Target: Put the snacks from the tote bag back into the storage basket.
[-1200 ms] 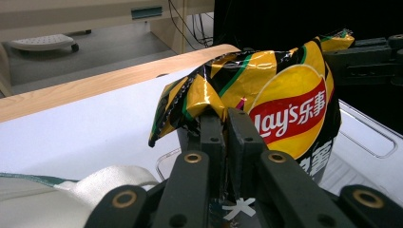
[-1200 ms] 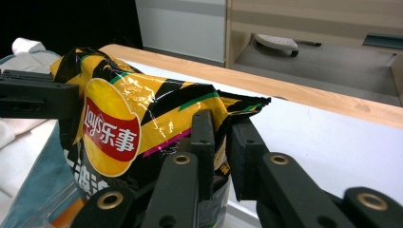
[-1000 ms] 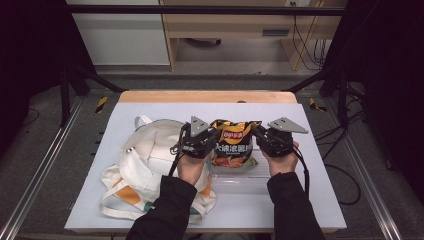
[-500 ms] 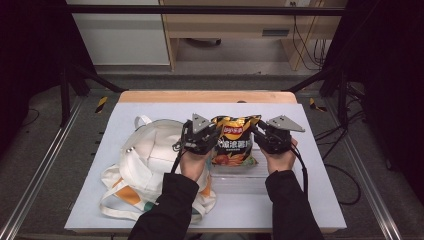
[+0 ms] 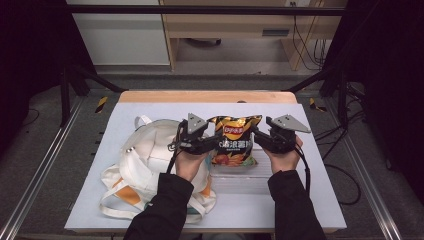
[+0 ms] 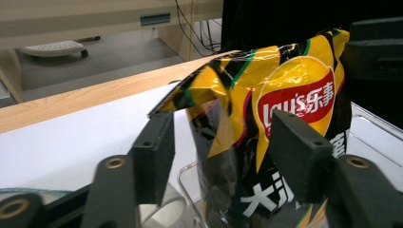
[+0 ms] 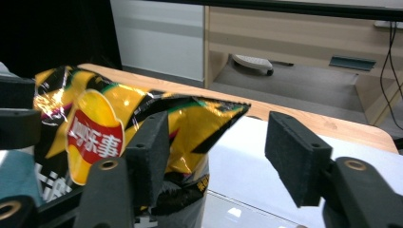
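A yellow and black chip bag (image 5: 235, 140) stands upright in a clear plastic container (image 5: 240, 176) at the table's middle. My left gripper (image 5: 212, 142) is at the bag's left top corner and my right gripper (image 5: 259, 136) at its right top corner. In the left gripper view the bag (image 6: 266, 104) sits between the spread jaws of the left gripper (image 6: 228, 152). In the right gripper view the bag's corner (image 7: 199, 114) reaches into the gap of the right gripper (image 7: 221, 152), clear of the far pad. Both pairs of jaws have just been opening and stand open.
A white backpack (image 5: 150, 160) with orange trim lies left of the container, under the left forearm. The white table top (image 5: 320, 190) has a wooden strip (image 5: 200, 96) along its far edge. Metal rails run along both sides of the table.
Both grippers were shut on the bag's top corners; their jaws have spread apart and let go. The hands have hardly moved, and the bag stays upright in the container.
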`<state>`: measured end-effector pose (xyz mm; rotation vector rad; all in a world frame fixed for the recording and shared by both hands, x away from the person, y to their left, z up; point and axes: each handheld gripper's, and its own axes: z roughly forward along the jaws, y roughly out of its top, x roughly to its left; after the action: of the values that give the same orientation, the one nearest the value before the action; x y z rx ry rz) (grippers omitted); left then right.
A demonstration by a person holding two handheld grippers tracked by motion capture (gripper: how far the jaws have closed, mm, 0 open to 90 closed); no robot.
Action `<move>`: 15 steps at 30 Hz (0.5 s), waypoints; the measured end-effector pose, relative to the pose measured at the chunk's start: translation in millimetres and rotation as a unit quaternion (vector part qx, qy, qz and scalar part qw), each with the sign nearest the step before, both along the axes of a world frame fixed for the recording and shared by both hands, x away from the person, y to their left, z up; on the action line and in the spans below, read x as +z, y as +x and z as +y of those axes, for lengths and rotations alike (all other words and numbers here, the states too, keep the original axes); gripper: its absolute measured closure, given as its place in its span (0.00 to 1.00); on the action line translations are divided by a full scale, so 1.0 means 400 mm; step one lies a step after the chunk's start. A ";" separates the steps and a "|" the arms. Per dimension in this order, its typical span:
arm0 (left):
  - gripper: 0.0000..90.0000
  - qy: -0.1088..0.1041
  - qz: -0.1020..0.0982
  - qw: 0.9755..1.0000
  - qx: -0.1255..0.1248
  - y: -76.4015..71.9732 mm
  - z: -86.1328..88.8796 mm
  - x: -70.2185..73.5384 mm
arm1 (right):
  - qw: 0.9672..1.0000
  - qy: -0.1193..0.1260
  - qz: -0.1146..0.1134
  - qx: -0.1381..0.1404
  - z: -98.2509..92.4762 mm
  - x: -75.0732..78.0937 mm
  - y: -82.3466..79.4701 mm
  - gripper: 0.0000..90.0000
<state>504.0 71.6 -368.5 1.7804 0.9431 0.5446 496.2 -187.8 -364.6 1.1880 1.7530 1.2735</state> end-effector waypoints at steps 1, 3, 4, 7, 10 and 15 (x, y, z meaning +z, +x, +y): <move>0.42 0.003 -0.002 1.000 0.000 -0.003 0.008 0.003 | 1.000 0.005 0.000 0.002 -0.002 0.003 -0.004 0.44; 0.39 0.001 -0.001 1.000 0.003 -0.009 0.025 0.010 | 1.000 0.009 -0.003 0.007 -0.005 0.009 -0.011 0.42; 0.38 -0.006 0.001 1.000 0.000 -0.012 0.034 0.012 | 1.000 0.009 -0.005 0.008 -0.006 0.011 -0.015 0.41; 0.35 -0.007 0.001 1.000 -0.004 -0.023 0.063 0.019 | 1.000 0.015 -0.006 0.011 -0.011 0.019 -0.026 0.37; 0.33 0.004 -0.007 1.000 -0.005 -0.037 0.094 0.025 | 1.000 0.020 -0.009 0.017 -0.015 0.027 -0.037 0.36; 0.31 0.008 -0.009 1.000 -0.005 -0.063 0.153 0.022 | 1.000 0.003 -0.006 0.024 -0.021 0.033 -0.065 0.32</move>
<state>478.7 132.6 -359.8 1.7907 0.9202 0.5630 470.0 -196.3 -351.3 1.1444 1.7796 1.3122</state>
